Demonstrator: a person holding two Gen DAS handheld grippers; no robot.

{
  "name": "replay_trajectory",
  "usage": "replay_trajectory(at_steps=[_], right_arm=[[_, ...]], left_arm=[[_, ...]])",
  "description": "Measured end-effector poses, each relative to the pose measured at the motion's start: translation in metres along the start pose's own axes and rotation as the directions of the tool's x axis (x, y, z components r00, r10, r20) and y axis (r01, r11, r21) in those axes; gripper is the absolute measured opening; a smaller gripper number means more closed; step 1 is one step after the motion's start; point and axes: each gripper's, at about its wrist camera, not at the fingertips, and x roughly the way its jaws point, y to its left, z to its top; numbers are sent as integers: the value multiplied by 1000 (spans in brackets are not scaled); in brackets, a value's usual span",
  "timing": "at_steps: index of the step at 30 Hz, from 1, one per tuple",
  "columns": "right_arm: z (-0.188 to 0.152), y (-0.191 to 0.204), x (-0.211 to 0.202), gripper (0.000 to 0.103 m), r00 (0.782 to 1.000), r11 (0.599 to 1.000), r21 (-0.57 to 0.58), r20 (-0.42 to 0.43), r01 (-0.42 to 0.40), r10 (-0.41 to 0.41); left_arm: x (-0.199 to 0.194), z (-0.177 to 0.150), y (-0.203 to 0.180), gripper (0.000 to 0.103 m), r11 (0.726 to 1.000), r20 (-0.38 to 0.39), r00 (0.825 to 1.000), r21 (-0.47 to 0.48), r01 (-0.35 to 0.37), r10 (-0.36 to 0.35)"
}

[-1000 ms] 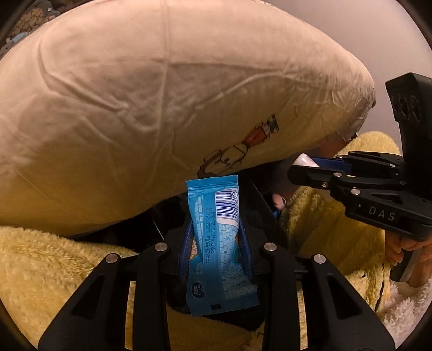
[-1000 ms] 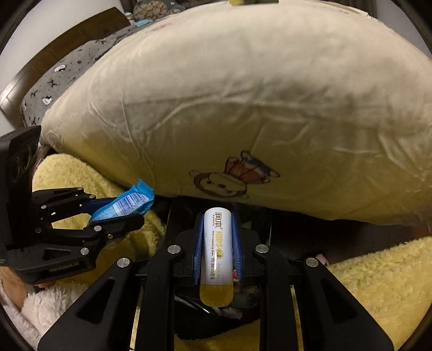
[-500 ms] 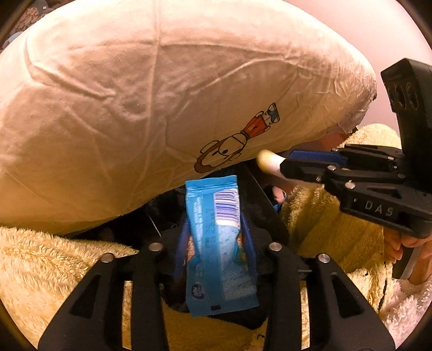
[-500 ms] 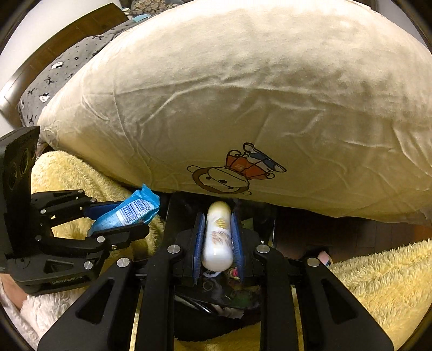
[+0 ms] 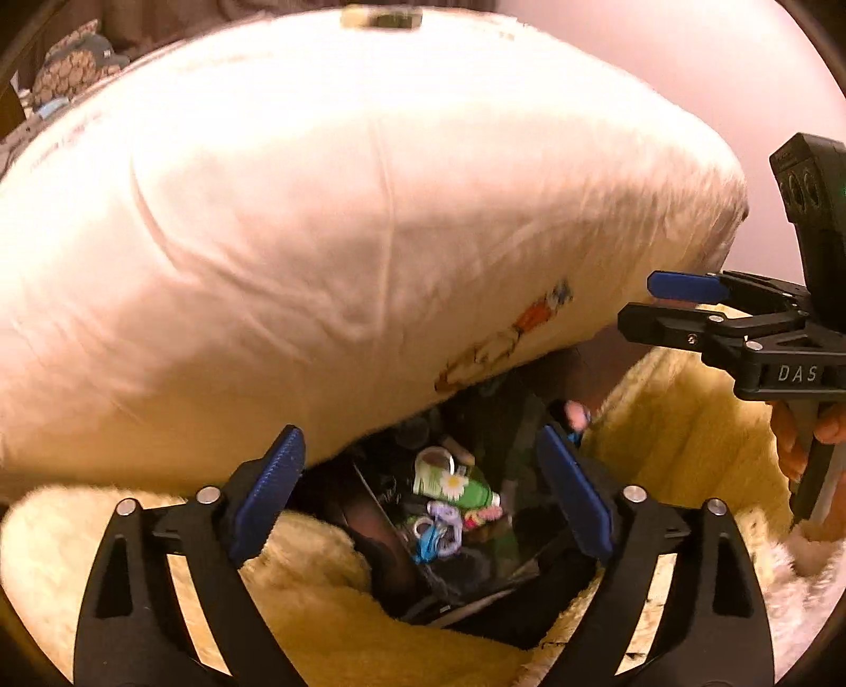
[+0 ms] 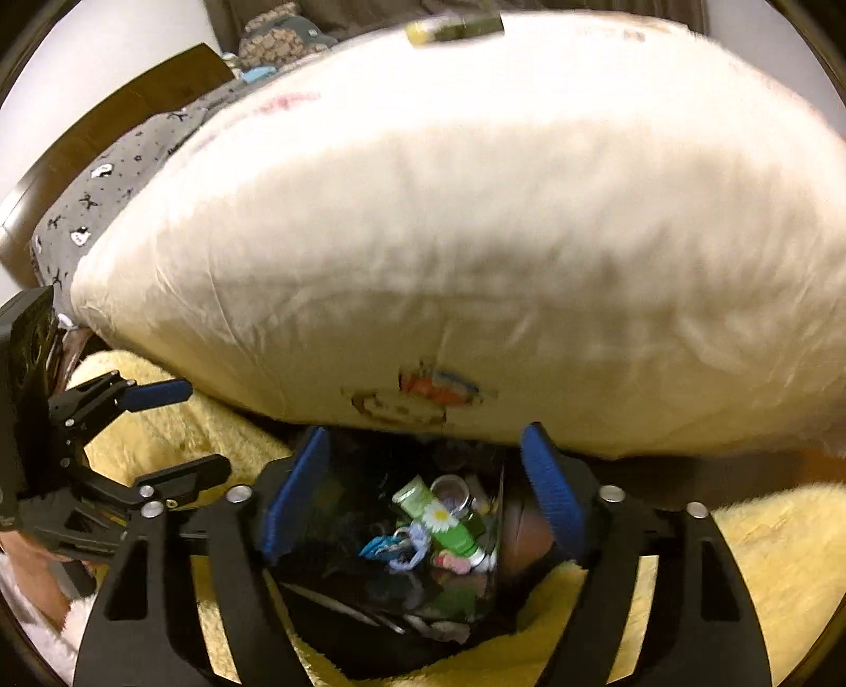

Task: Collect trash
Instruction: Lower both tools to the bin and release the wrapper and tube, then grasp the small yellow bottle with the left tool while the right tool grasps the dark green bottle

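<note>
- A bed: yellow blanket [image 5: 328,629] in front, big cream pillow [image 5: 338,232] behind, and a dark bin [image 6: 370,623] sunk in the gap between them.
- Left gripper [image 5: 423,491] hangs over the bin mouth, jaws spread wide and empty, likely because it is placed there for dropping.
- Right gripper [image 6: 428,481] hangs just beside it, likewise gaping with nothing between its pads.
- Trash [image 5: 449,502] lies in the bin below both claws, at 6 o'clock of the pillow: a green bottle [image 6: 449,523] and small bits, though blur hides what they are.
- Far off at 12 o'clock, a small yellow-dark thing [image 6: 454,26] sits on the pillow top, possibly more trash.
- At 10 o'clock, grey bedding [image 6: 132,164].
</note>
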Motion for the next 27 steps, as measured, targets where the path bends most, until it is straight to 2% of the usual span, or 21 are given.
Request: replay_trajectory(at_steps=[4,7,11,18,24,27], right_arm=[[30,-3,-20,90,996,999,-29,86,35,-32],[62,-12,-31,92,987,996,-44,145,78,-71],[102,-23,-24,92,985,995,-34,152,89,-83],[182,-29,11,92,983,993,-6,141,116,-113],[269,-33,64,92,982,987,24,100,160,-161],[295,-38,80,92,987,988,76,83,134,-141]], left_arm=[[-27,27,10,91,1000,93,996,-6,3,-3],[-38,51,14,92,1000,145,989,-16,-14,16],[-46,83,27,92,999,206,977,-23,-45,49],[-18,142,47,92,992,200,972,-25,-123,126],[8,201,57,92,986,213,963,-13,-166,165],[20,227,59,92,982,220,958,4,-188,183]])
